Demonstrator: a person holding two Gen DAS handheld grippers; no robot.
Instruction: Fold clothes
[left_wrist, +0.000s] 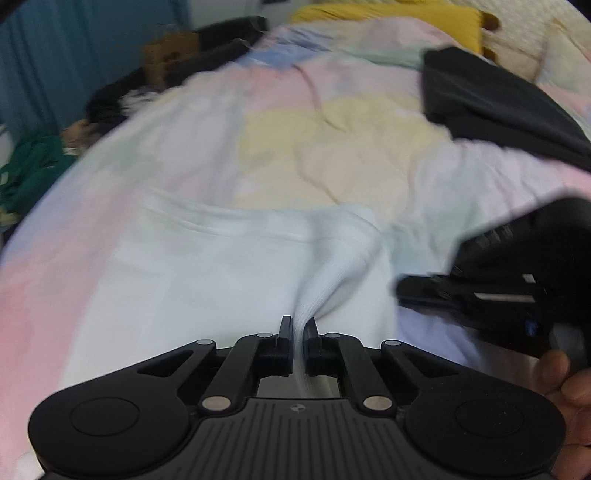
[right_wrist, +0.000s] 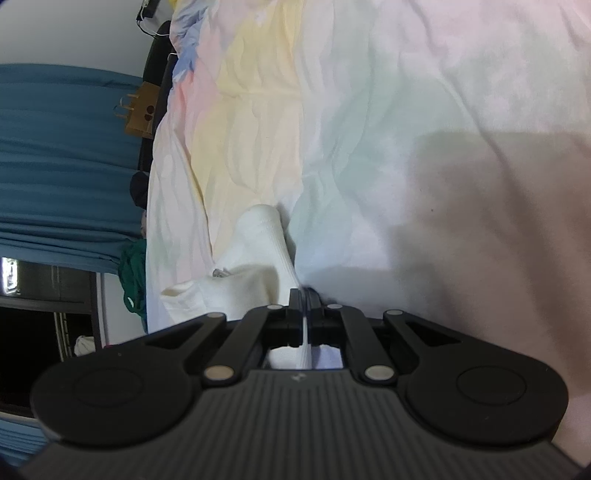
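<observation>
A white garment (left_wrist: 229, 258) lies spread on the pastel bedcover (left_wrist: 332, 140). My left gripper (left_wrist: 298, 325) is shut on a bunched ribbed fold of it, with white cloth pinched between the pads. In the right wrist view the same white garment (right_wrist: 258, 266) shows a ribbed cuff standing up, and my right gripper (right_wrist: 305, 295) is shut on its edge, a thin strip of cloth running back between the fingers. The right gripper's black body (left_wrist: 509, 280) also appears at the right of the left wrist view, with a hand (left_wrist: 569, 384) behind it.
A black garment (left_wrist: 491, 99) lies on the bed at the far right. A yellow pillow (left_wrist: 399, 18) sits at the head. Off the bed's left edge are a green cloth (left_wrist: 29, 173), a brown paper bag (right_wrist: 142, 110) and blue curtains (right_wrist: 62, 166).
</observation>
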